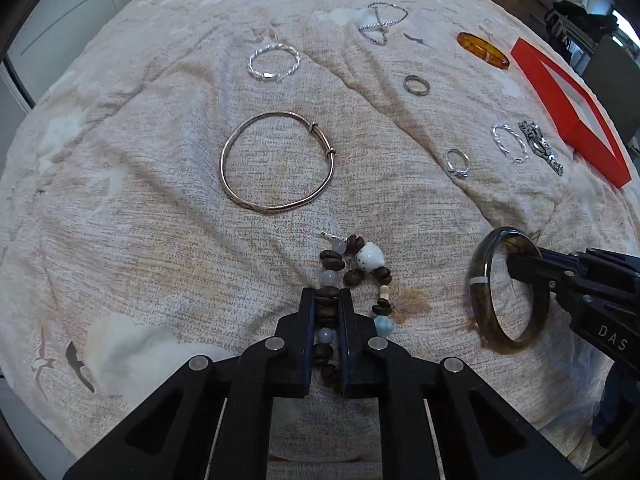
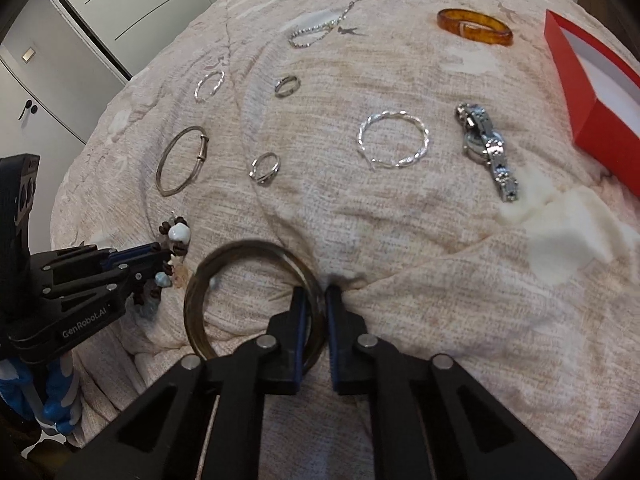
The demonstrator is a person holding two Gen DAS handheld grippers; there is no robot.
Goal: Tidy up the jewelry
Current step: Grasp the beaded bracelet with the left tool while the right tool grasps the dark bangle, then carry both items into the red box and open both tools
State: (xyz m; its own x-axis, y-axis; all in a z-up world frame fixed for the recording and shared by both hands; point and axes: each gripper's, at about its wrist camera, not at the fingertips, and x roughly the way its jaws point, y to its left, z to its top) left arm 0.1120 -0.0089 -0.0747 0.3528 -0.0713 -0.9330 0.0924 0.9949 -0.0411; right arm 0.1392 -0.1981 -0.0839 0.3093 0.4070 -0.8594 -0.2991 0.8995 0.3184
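**Two bracelets gripped at once, box waiting at right**

Left hand-held gripper: closed on the bead bracelet, pinching one strand so the rest trailed on the bedspread. Right hand-held gripper: closed across the rim of the dark bangle, which stood tilted on edge, apparently the easiest way to lift a rigid hoop. Red box: open, at the far right, likely the destination. Still loose on the bedspread: thin bangle, amber bangle, watch, chain, rings.
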